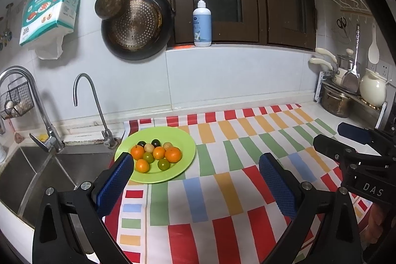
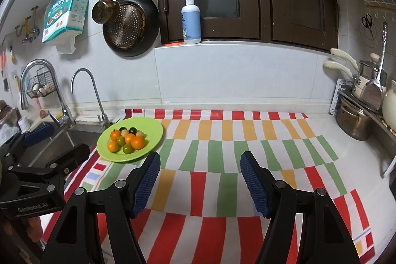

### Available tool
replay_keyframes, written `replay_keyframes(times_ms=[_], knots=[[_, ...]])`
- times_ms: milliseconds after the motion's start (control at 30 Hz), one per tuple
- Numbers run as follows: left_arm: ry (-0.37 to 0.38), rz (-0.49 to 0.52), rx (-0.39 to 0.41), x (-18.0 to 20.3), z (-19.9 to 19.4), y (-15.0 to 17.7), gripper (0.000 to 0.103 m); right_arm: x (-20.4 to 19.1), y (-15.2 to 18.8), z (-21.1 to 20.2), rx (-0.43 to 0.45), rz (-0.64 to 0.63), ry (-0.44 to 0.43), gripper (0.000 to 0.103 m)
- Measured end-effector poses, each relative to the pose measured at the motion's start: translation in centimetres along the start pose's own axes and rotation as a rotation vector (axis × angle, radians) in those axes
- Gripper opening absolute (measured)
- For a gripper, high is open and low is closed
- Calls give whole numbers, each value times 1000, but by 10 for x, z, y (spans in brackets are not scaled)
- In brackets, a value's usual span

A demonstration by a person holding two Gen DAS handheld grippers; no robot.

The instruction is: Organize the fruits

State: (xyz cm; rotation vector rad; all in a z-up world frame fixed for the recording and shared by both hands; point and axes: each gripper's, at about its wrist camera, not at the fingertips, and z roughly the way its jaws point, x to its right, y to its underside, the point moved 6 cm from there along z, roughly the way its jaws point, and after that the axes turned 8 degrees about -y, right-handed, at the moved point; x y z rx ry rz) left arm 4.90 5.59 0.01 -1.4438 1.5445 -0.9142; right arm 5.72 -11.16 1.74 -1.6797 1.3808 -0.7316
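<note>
Hovering above the striped cloth (image 1: 222, 189), left hand-held gripper (image 1: 195, 180) and right hand-held gripper (image 2: 200, 180), both agape, empty.

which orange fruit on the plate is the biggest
The orange fruit at the right end of the pile on the green plate is biggest. The other three orange ones, to its left, are clearly smaller, and it sits beside a green fruit.

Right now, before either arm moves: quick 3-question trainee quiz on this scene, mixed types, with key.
1. True or false: the green plate lies on the striped cloth beside the sink.
2. How many orange fruits are on the plate?
3. The left gripper holds: A) a fruit B) nothing C) the plate.

Key: 1 true. 2 four. 3 B; its jaws stand wide apart, empty, as do those of the right gripper.
</note>
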Motion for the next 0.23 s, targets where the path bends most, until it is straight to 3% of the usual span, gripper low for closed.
replay_keyframes(times_ms=[233], knots=[[2, 6, -4, 2, 1, 1, 103, 4, 2, 0, -7, 7, 3, 68]])
